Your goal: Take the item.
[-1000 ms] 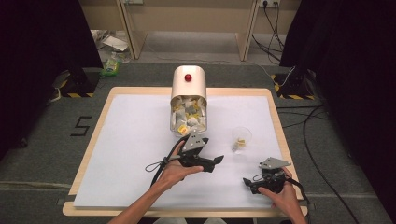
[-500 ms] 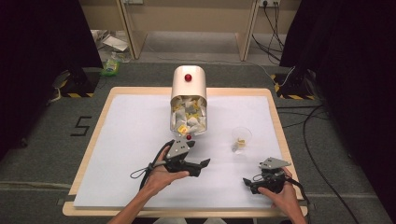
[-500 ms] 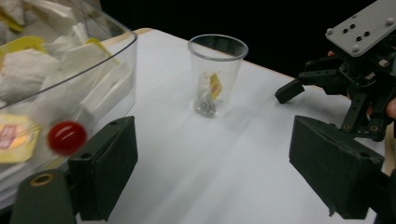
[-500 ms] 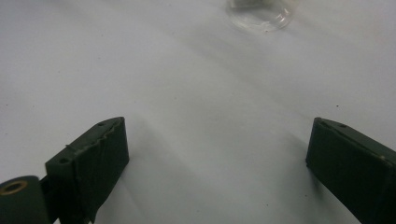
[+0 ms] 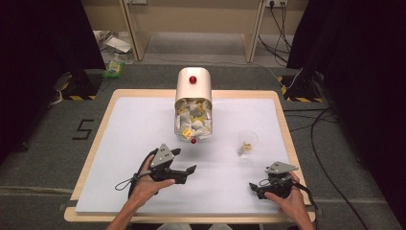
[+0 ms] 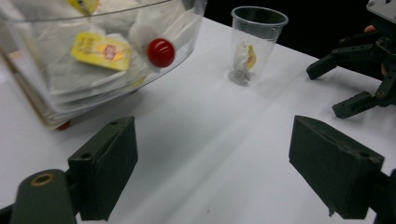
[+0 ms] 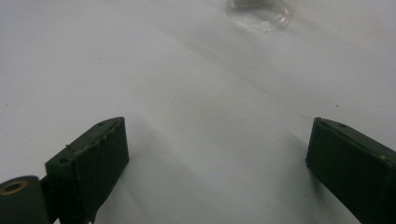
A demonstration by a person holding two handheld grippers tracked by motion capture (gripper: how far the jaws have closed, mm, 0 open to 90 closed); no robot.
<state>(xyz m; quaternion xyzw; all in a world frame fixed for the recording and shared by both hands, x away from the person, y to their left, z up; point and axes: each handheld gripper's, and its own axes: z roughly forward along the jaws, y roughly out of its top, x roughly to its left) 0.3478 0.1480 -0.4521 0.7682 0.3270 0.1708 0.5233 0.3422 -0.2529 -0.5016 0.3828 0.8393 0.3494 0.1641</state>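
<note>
The tea bag container (image 5: 193, 108) lies near the middle of the bench (image 5: 119, 124), a little toward 12 o'clock, with its clear lid (image 6: 93, 56) facing the person. The lid has a small red knob (image 6: 160, 52), and many white tea bags with yellow tags (image 6: 95, 46) press against it from inside. A second red knob (image 5: 192, 79) sits on the beige top of the container.

At about 4 o'clock from the container stands a clear plastic cup (image 5: 247, 142), upright and apart from it. The cup holds 1 tea bag (image 6: 245, 58) with a yellow tag.

The left hand-held gripper (image 5: 184, 163) hovers at 6 o'clock from the container, near its lid but not touching it. Its jaws are spread wide with nothing between them, and they point toward the space between container and cup. The left hand (image 5: 146, 184) grips it from below.

The right hand-held gripper (image 5: 253, 188) is at about 5 o'clock from the cup, low near the bench edge, held by the right hand (image 5: 287, 201). Its jaws are also wide apart and carry nothing; in the right gripper view the base of the cup appears at 12 o'clock, well apart from them.
</note>
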